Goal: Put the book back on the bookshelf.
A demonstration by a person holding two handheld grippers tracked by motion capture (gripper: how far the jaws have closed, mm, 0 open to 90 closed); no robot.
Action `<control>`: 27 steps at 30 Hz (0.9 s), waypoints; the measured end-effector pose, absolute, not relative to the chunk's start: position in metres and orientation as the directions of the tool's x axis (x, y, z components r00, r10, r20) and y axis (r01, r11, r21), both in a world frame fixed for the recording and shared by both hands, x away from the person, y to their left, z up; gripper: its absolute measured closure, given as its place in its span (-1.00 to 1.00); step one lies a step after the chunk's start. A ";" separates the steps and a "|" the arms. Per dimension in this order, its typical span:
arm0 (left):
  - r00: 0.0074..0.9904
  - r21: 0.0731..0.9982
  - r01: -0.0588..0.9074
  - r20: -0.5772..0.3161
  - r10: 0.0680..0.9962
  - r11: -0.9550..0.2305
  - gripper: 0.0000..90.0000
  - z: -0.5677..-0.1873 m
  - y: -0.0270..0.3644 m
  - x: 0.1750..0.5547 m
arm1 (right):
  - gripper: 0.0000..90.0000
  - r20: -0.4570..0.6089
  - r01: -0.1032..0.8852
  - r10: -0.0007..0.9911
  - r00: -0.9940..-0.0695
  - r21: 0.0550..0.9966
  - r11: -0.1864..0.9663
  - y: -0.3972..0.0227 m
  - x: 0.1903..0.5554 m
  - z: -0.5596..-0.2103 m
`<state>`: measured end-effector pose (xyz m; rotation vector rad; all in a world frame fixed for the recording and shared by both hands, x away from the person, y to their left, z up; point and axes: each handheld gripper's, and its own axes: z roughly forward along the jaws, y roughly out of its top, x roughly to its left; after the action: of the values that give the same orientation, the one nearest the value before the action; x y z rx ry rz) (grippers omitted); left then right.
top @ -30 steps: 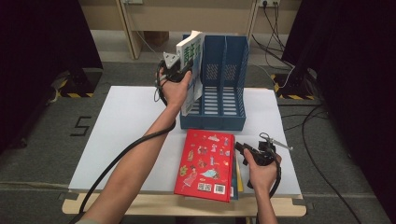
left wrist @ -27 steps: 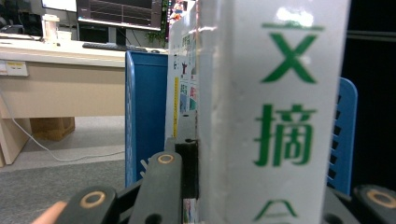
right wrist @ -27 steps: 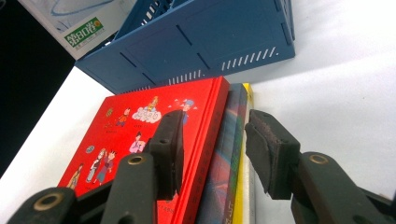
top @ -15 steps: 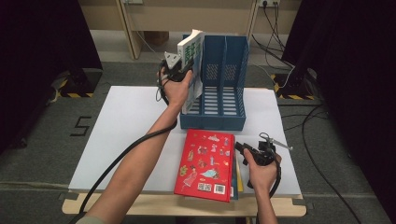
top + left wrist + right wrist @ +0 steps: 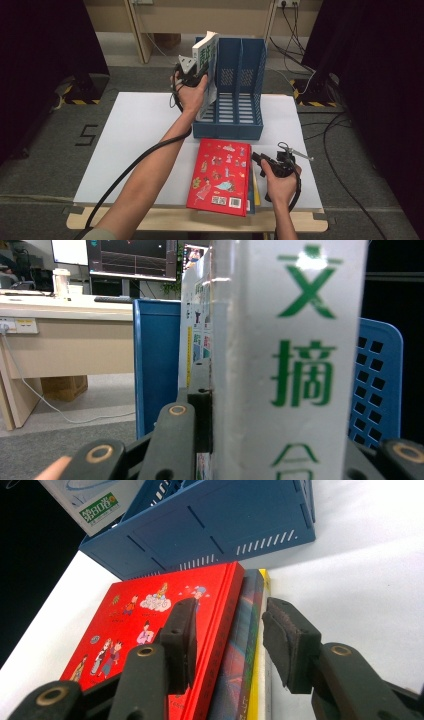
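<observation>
White book (image 5: 206, 65), green spine lettering

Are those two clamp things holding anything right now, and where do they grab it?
The left gripper clamps the white book by its spine edge, over the blue file rack. The right gripper holds nothing; its jaws stand open beside the red book.

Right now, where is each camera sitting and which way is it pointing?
High view: above the person's side, facing forward and down on the table; both forearms show.
Left gripper view: on the left gripper, facing the white book it grips; black jaws show.
Right gripper view: on the right gripper, facing the red book; open jaws show.
All views share the blue file rack.
</observation>
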<state>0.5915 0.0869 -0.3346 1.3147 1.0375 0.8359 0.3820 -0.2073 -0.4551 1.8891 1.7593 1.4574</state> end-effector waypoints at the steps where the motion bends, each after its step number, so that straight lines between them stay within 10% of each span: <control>1: 0.344 0.992 0.078 -0.121 0.931 0.100 0.63 -0.335 0.087 0.592 | 0.27 0.518 0.664 0.837 -0.177 0.690 -0.287 -0.207 0.382 -0.455; 27: 0.325 0.997 0.067 -0.065 0.943 0.045 0.63 -0.355 0.079 0.595 | 0.27 0.514 0.673 0.839 -0.177 0.685 -0.278 -0.206 0.382 -0.458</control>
<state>0.5953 0.0789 -0.3550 1.3498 1.0269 0.8929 0.3822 -0.2064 -0.4579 1.8952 1.7732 1.4439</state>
